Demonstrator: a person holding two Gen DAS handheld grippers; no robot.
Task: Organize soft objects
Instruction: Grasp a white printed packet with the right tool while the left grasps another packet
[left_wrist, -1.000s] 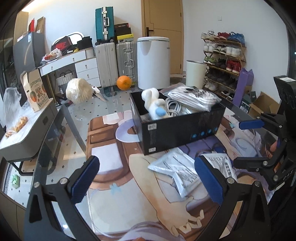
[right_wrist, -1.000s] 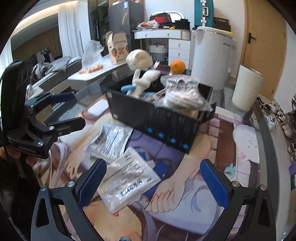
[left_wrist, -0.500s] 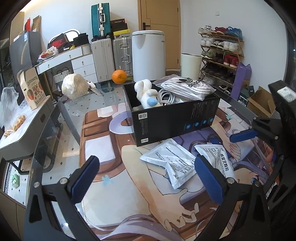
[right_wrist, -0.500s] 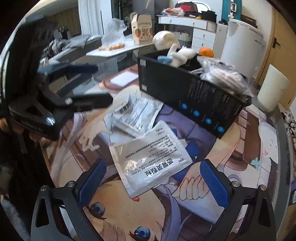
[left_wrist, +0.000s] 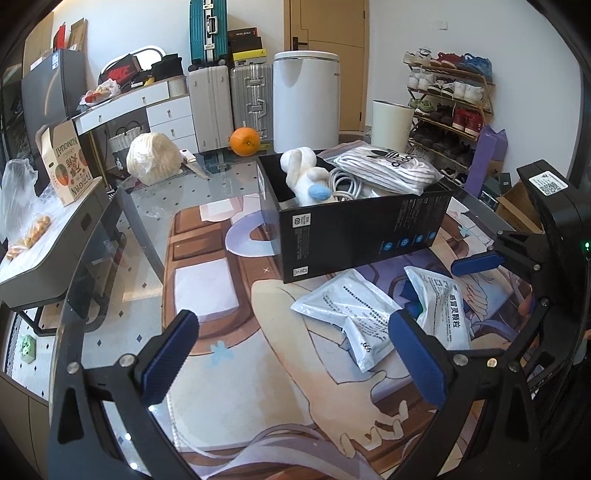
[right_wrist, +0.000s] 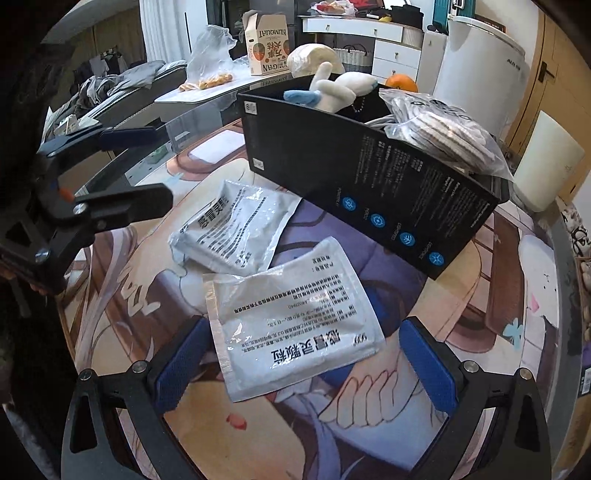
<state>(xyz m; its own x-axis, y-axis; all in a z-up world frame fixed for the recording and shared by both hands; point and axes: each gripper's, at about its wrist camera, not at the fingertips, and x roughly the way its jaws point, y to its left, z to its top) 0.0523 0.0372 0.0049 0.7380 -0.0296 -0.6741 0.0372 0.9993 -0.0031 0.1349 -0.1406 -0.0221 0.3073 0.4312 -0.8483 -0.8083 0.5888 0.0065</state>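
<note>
Between the spread blue pads of the left claw (left_wrist: 295, 363): bare printed mat on the glass bench (left_wrist: 147, 218), nothing gripped, jaws wide apart. Ahead and slightly right of that claw: a flat white foil sachet with black print (left_wrist: 349, 314), lying on the mat just in front of the open black cardboard box (left_wrist: 354, 229). Right of it, touching or overlapping its edge: a second white foil sachet with large blue characters (left_wrist: 441, 314), partly raised at one side. Inside the box, beyond both sachets: a white plush toy with a pale blue tip (left_wrist: 304, 175), a coil of white cable (left_wrist: 345, 182) and a striped garment in a clear bag (left_wrist: 388, 168). Farther back, past the box: an orange fruit (left_wrist: 244, 141) and a wrapped pale round bundle (left_wrist: 153, 158).

Over on the right side: the right claw (right_wrist: 304, 363), likewise released, pads wide apart, hovering over the nearer sachet, which lies between its fingers but ungripped. Ahead-left of it the other sachet; ahead-right the black box.
</note>
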